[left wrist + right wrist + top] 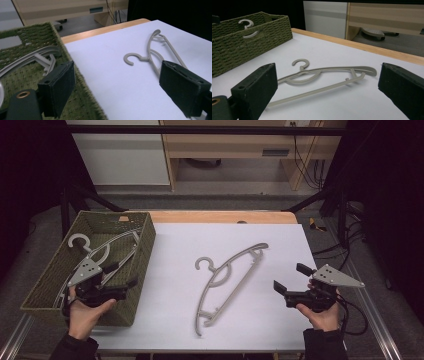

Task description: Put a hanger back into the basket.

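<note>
Table (165,335), white top, wood strip along far edge. Grey plastic hanger (227,282) lies flat near table centre, hook (204,264) toward the far-left, long bar running diagonally from near edge up toward far-right. Nothing touching it.

Green woven basket (131,270) sits at left edge of table, partly overhanging. 2nd hanger (95,252) inside, same grey, its hook (77,240) up near basket's far-left corner.

L gripper (120,275): held in person's left hand (85,315), over basket's near-right part, jaws spread wide, empty. Left gripper view: one jaw over basket weave (37,75), the other over white top, table hanger (152,53) ahead between them, apart.

R gripper (292,277): in right hand (322,315), near right edge of table, jaws wide apart, empty, pointing toward table centre. Right gripper view: hanger (324,77) lies ahead between the jaws, well clear of both; basket (242,50) at far left w/ hook of 2nd hanger (247,23) showing over its rim.
</note>
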The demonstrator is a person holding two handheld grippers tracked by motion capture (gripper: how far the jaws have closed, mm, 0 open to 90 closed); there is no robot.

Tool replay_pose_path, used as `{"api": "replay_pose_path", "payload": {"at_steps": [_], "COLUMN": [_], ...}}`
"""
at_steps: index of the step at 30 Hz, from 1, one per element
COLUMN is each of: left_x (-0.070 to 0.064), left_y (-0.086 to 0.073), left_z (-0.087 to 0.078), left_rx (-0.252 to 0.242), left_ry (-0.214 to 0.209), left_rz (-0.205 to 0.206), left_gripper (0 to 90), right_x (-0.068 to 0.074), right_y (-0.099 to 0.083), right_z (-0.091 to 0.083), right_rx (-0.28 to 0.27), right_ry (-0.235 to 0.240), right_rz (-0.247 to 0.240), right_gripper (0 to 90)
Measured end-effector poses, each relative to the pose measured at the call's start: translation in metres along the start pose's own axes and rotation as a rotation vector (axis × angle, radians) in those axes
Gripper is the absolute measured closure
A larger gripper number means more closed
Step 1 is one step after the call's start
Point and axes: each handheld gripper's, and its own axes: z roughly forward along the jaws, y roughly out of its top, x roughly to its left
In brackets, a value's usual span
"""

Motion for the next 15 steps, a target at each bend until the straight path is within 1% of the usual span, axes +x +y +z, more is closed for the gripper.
{"api": "replay_pose_path", "payload": {"at_steps": [2,3,6,8,11,15], "left_x": [-0.008,-0.01,-0.019,-0.026,-0.036,-0.051], "left_y": [0.0,0.0,0.001,0.002,0.001,-0.001], "left_z": [0.002,0.003,0.006,0.009,0.016,0.027], "left_rx": [-0.012,-0.004,-0.006,0.004,0.024,0.068], "left_ry": [-0.008,-0.012,-0.031,-0.048,-0.067,-0.098], "left_rz": [0.012,0.023,0.032,0.036,0.052,0.076], "left_gripper": [12.7,12.7,11.7,11.6,11.4,11.3], "right_x": [0.0,0.0,0.0,0.0,0.0,0.001], "right_y": [0.0,0.0,0.001,0.001,0.0,0.0], "right_z": [-0.001,-0.001,-0.002,-0.002,-0.001,0.0], "right_rx": [-0.001,-0.003,-0.006,-0.007,-0.003,0.0], "right_ry": [-0.001,0.0,-0.002,-0.001,-0.004,-0.001], "right_rz": [-0.001,-0.002,-0.005,-0.006,-0.003,-0.004], "right_gripper": [2.6,2.6,2.6,2.5,2.5,2.5]}}
